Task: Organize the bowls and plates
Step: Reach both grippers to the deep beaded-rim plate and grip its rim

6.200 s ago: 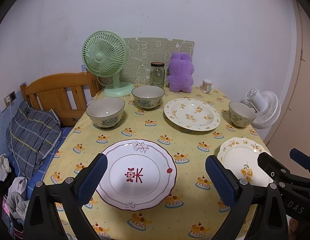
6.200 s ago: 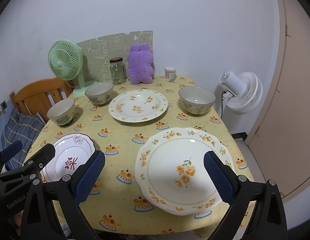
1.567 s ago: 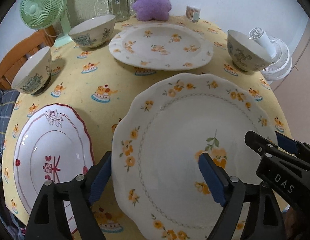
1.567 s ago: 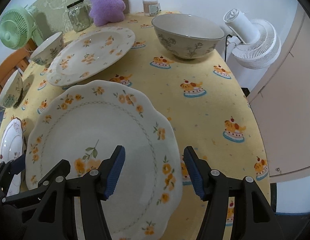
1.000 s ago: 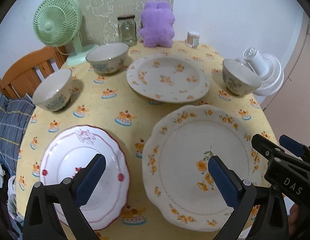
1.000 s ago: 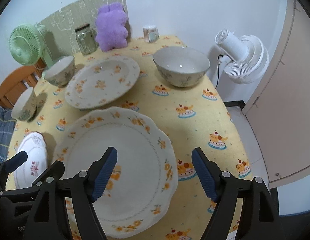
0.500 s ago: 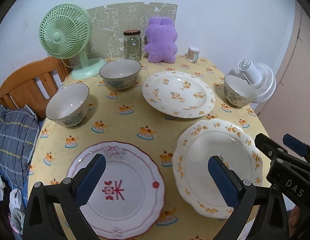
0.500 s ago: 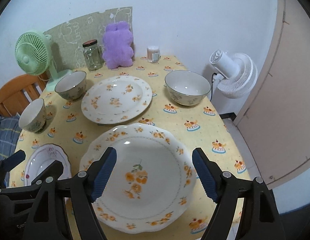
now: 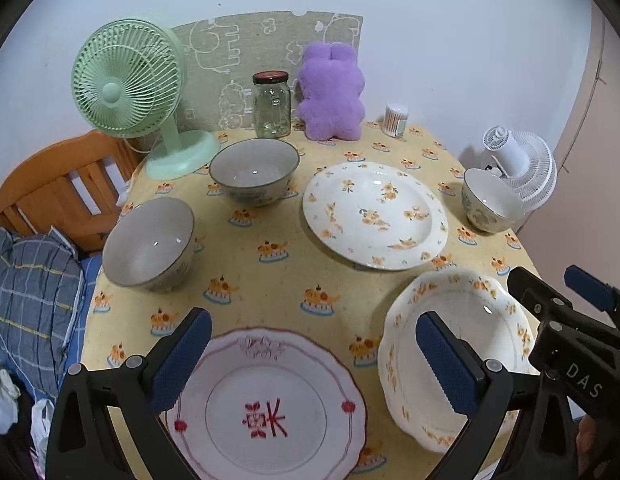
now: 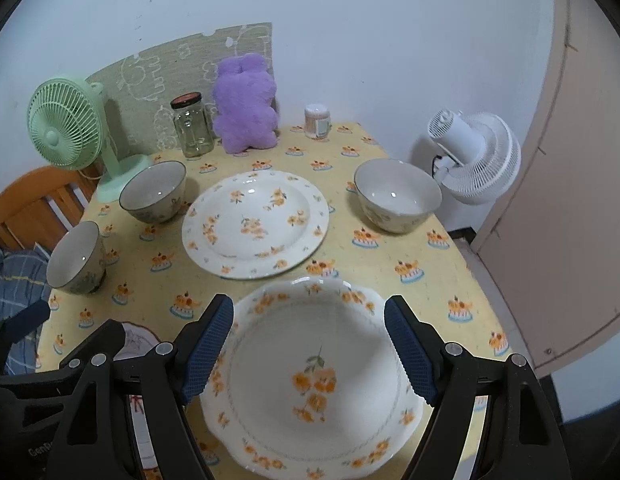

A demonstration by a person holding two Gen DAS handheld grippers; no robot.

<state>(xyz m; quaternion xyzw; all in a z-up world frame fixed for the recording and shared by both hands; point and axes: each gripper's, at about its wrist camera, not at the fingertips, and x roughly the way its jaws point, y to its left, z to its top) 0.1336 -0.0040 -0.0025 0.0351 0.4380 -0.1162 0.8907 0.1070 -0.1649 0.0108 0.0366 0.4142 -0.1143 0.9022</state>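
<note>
Yellow-cloth table (image 10: 350, 264): 3 plates, 3 bowls spread out, none stacked yet.
Left gripper (image 9: 310, 364) and right gripper (image 10: 310, 352) both agape, empty; scalloped plate (image 10: 314, 380) overhangs near edge w/ little margin, clumsy nudge could tip it off.

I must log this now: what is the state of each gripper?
Left gripper: open, fingers apart above the red-patterned plate, holding nothing.
Right gripper: open, fingers apart above the scalloped yellow-flower plate, holding nothing.

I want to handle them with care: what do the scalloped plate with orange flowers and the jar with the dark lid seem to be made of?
The scalloped plate looks like glazed ceramic: white, glossy, with printed flowers. The jar looks like clear glass, since the wall covering shows through it; its lid is probably metal, though that is unclear.
</note>
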